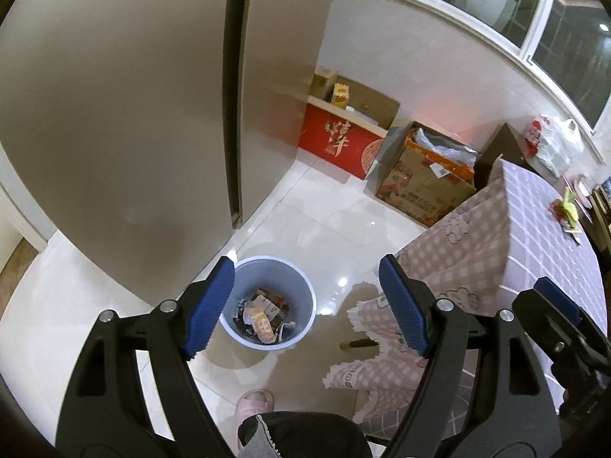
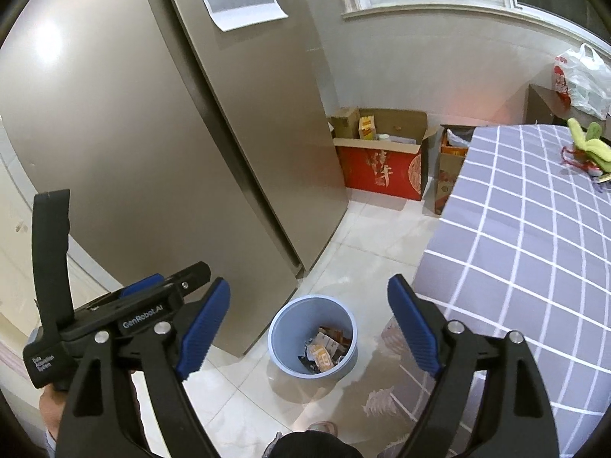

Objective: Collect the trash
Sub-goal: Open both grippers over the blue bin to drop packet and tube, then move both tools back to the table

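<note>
Trash (image 1: pixel 263 316): crumpled wrappers and torn packets, orange and white, lying in the bottom of the blue wastebasket (image 1: pixel 305 297) on the tiled floor (image 1: pixel 324 221), just beside the foot of the bronze refrigerator (image 1: pixel 133 114) and near the draped corner of the checked tablecloth (image 1: pixel 534 236). Seen from above in both wrist views, down past the fingers, with the bin well below and ahead of both tools.

Left gripper (image 1: pixel 307 307): jaws spread wide, nothing between the blue pads (image 1: pixel 212 305), bin mouth framed in the gap but toward the left pad. Right gripper (image 2: pixel 309 328): jaws likewise spread wide and empty, bin (image 2: pixel 278 343) centred in the gap. No trash pinched by either; both tilted downward at the bin from above, apart from it.

Relation that matters for a coming move: any further trash lies away from the bin, up on the table to the right. There, a yellow-green cloth (image 2: pixel 588 141) with a red tangle (image 2: pixel 576 160) beside it sits at the far edge, well apart from both tools; whether that counts as trash cannot be told. Judged nearer to that side: the right gripper, with the table edge just beside its right finger. A pink slipper (image 1: pixel 254 408) shows on the floor below.
</note>
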Available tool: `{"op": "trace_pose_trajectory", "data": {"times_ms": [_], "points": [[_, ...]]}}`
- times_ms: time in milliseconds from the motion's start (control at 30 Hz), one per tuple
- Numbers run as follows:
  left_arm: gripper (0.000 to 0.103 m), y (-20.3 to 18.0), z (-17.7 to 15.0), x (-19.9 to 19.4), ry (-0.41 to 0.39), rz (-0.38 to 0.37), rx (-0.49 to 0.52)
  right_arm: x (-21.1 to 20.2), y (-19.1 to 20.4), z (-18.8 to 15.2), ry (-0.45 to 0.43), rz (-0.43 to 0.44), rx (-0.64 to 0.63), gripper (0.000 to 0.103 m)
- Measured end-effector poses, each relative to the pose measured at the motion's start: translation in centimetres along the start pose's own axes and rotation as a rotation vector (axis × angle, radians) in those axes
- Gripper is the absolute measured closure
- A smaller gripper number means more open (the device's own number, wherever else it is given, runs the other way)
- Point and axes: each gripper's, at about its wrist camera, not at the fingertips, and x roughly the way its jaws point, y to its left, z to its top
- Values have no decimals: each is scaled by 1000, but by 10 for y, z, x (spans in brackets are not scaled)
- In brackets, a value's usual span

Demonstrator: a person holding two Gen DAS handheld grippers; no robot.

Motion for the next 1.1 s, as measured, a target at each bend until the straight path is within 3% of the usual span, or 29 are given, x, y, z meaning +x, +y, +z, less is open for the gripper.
{"op": "trace_pose_trajectory", "data": {"times_ms": [300,500,800,1100], "points": [[25,-41,-2,-39,-57,-34,65,-48,-20,1,-72,-4,18,19],[24,-92,0,-58,-90,-76,126,-83,-58,-1,-104,-24,32,19],[22,-201,-4,-51,-39,-183,304,-122,-156,-6,-113,-114,93,18],[22,-309,-9,-10,27,-270,472,-138,-261,-4,-48,-238,155,18]]}}
